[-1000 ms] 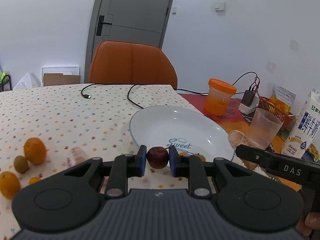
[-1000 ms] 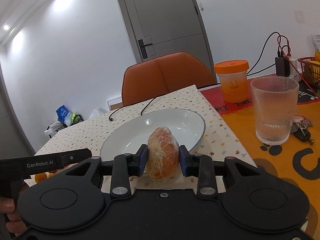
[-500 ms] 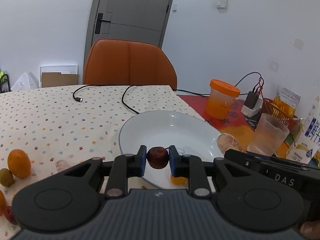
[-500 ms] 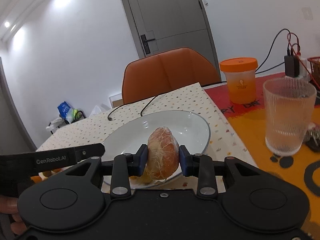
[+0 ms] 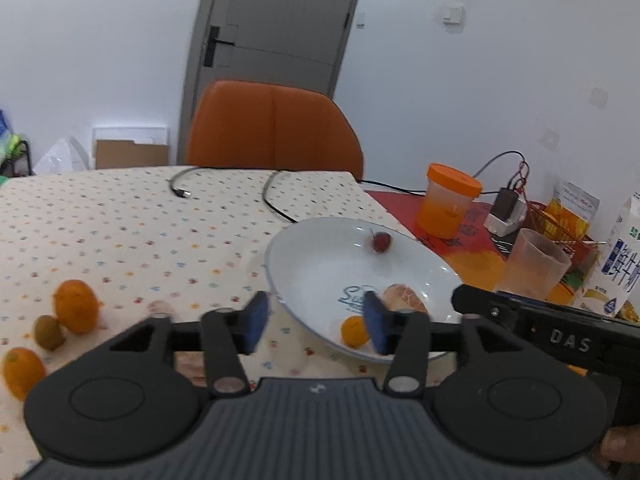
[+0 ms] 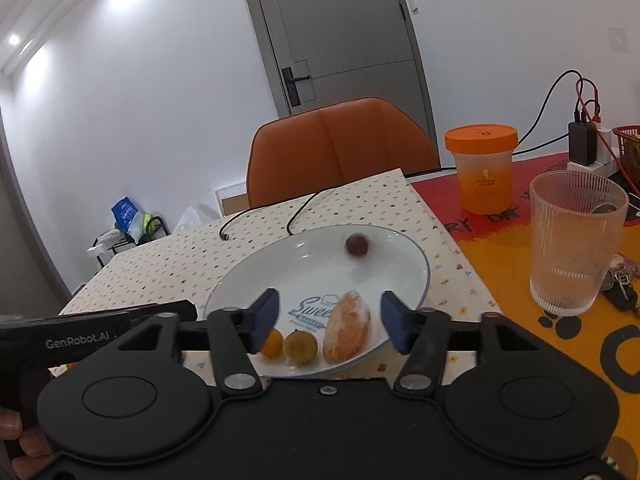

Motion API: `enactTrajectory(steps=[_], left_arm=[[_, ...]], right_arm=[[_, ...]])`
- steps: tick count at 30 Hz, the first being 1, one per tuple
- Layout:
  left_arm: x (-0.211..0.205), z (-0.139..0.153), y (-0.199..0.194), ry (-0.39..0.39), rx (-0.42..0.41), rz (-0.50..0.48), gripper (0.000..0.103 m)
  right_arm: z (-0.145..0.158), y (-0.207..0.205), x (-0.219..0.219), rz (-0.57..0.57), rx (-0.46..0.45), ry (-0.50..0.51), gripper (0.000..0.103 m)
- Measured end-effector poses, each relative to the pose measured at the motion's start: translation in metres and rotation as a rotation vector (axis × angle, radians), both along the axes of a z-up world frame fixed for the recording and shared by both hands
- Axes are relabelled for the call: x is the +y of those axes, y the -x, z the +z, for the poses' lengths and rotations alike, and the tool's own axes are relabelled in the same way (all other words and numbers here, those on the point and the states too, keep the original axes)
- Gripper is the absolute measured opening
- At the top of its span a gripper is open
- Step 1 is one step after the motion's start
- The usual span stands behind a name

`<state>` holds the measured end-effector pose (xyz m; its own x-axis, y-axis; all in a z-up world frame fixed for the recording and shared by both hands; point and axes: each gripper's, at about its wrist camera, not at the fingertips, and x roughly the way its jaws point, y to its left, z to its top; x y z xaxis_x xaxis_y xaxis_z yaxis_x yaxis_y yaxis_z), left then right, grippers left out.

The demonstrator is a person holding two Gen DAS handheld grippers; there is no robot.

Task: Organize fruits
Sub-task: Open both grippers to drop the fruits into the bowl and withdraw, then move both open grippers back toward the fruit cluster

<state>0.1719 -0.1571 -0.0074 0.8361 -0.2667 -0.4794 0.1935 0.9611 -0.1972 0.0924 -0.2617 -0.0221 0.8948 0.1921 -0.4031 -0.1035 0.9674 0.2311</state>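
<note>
A white plate [image 5: 320, 272] [image 6: 400, 256] lies on the dotted tablecloth. A small dark red fruit [image 5: 381, 241] [image 6: 356, 244] sits blurred near the plate's far side. A peeled orange piece [image 5: 404, 299] [image 6: 347, 327], a small orange fruit [image 5: 354, 331] [image 6: 271, 343] and a yellowish fruit [image 6: 301, 346] rest at its near rim. My left gripper [image 5: 316, 326] hangs over the plate's near left rim, jaws opening, nothing between them. My right gripper [image 6: 330, 322] hovers over the near rim, jaws opening, with the peeled piece lying below, free of the pads.
Left of the plate lie two oranges [image 5: 76, 311] [image 5: 22, 372], a kiwi [image 5: 48, 332] and a peeled piece [image 5: 160, 309]. A ribbed glass [image 6: 574, 242], orange-lidded jar [image 6: 482, 168], milk carton [image 5: 618, 264], keys [image 6: 622, 288], cables [image 5: 276, 200] and an orange chair [image 5: 272, 128] surround the plate.
Both grippers have opened. The dark red fruit left the left jaws and now lies far in the plate. The peeled orange piece left the right jaws and lies at the near rim.
</note>
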Motion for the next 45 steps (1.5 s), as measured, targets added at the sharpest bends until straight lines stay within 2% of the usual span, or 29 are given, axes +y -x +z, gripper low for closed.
enactTrajectory(steps=[4,7,12,16,20,45], left_arm=[[0.010,0.004,0.008,-0.009,-0.002,0.037,0.076],[0.020,0.007,0.015,-0.010,-0.013,0.066,0.083],[0.034,0.011,0.027,-0.003,-0.030,0.095,0.086],[0.041,0.014,0.038,-0.029,-0.049,0.132,0.088],[0.052,0.015,0.046,-0.015,-0.049,0.154,0.088],[0.102,0.023,0.084,-0.014,-0.064,0.231,0.093]], right_arm=[[0.005,0.008,0.007,0.007,-0.006,0.012,0.078],[0.009,0.014,0.008,0.006,-0.014,0.008,0.089],[0.012,0.022,0.010,0.014,-0.011,-0.024,0.100],[0.013,0.027,0.016,0.030,0.004,-0.030,0.102],[0.013,0.031,0.024,0.050,0.003,-0.035,0.103],[0.024,0.042,0.073,0.076,-0.038,0.063,0.103]])
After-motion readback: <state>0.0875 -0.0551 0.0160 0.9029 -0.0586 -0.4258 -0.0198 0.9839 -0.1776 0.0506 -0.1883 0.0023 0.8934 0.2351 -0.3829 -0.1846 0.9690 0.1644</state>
